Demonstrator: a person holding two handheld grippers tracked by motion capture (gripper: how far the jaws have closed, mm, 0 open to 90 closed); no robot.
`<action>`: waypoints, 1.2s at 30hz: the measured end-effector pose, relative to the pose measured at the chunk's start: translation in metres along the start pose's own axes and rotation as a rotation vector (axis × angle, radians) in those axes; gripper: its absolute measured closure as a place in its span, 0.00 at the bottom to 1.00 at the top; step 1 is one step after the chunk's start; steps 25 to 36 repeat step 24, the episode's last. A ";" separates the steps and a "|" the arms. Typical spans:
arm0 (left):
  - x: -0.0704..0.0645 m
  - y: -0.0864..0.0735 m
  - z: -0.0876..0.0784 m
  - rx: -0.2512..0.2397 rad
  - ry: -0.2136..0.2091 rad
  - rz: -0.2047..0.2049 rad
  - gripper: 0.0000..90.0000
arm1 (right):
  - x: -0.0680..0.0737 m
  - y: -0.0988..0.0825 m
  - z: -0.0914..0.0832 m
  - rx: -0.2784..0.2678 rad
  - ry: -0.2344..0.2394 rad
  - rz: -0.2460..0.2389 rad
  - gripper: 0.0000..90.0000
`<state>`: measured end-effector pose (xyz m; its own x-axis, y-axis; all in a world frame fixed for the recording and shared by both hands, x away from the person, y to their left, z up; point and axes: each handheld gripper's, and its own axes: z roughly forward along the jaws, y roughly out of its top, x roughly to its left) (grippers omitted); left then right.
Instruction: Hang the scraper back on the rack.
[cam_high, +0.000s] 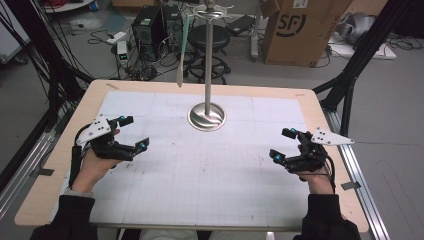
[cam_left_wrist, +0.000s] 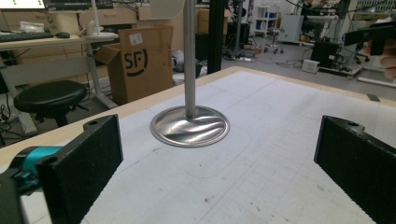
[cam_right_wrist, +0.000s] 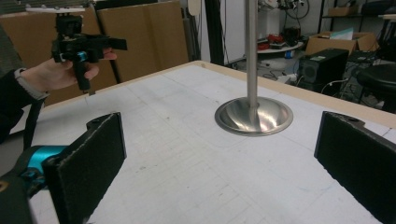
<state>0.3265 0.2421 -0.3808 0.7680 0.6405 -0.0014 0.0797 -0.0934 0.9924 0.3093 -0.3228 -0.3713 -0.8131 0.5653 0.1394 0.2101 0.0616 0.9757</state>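
- From the high view I get even, soft overhead light; the white mat (cam_high: 200, 165) on the bench reads bright, with only faint shadows under the hands.
- The steel stand base (cam_high: 206, 116) throws wavy glare, also plain in the left gripper view (cam_left_wrist: 190, 126).
- All pictures look soft and low in detail.
- In both gripper views the near jaws blur slightly, and the background room bends a little at the edges.

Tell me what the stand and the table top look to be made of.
Stand: looks like polished metal; its round base and pole give bright, streaky reflections. Table: pale wood-look board at the bare edge, probably laminate or plywood, under a white matte gridded mat.
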 end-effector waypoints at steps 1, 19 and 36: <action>0.000 -0.001 -0.002 0.005 0.003 0.012 0.02 | 0.000 0.000 -0.001 -0.002 -0.004 -0.001 0.01; 0.013 -0.018 -0.024 0.023 0.088 -0.035 0.02 | -0.007 -0.011 0.000 0.014 -0.027 0.020 0.01; 0.011 -0.021 -0.021 0.034 0.089 -0.038 0.02 | -0.009 -0.011 0.003 0.009 -0.020 0.021 0.01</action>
